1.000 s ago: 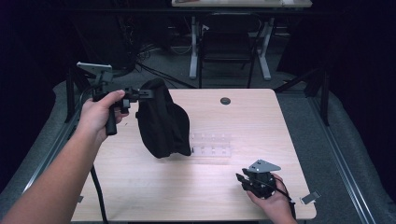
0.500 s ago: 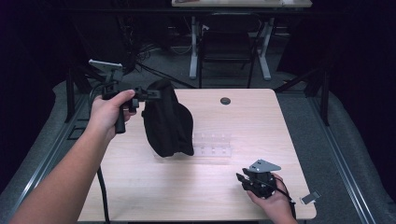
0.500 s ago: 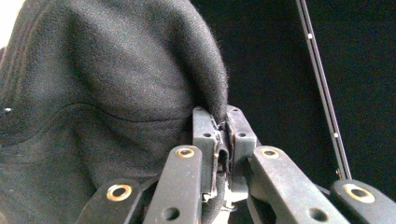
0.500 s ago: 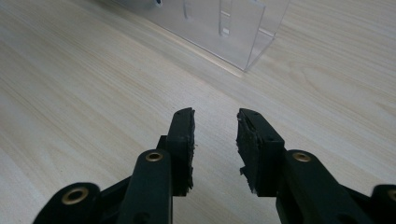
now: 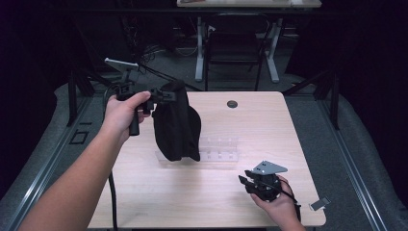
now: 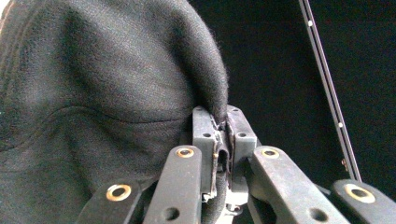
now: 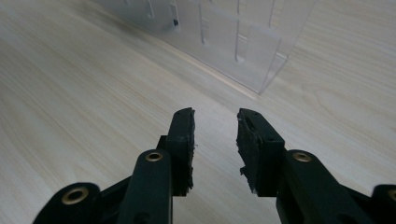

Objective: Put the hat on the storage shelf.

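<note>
Above wooden table (image 5: pixel 144 192), raised left gripper (image 5: pixel 166 94) fingers pinch black cloth (image 5: pixel 177 125).

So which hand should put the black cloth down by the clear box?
Probably the left. Its gripper is clamped on the black cloth, hanging over the clear box. The right gripper rests low on the table, jaws apart, holding nothing.

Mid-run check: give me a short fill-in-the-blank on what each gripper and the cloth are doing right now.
1. The left gripper is shut on the edge of the black ____.
2. The cloth hangs above the clear ____ rack.
3. The right gripper has its jaws ____, with nothing between them.
4. The right gripper sits low over the ____ table.

Missing words: cloth; plastic; open; wooden
</note>
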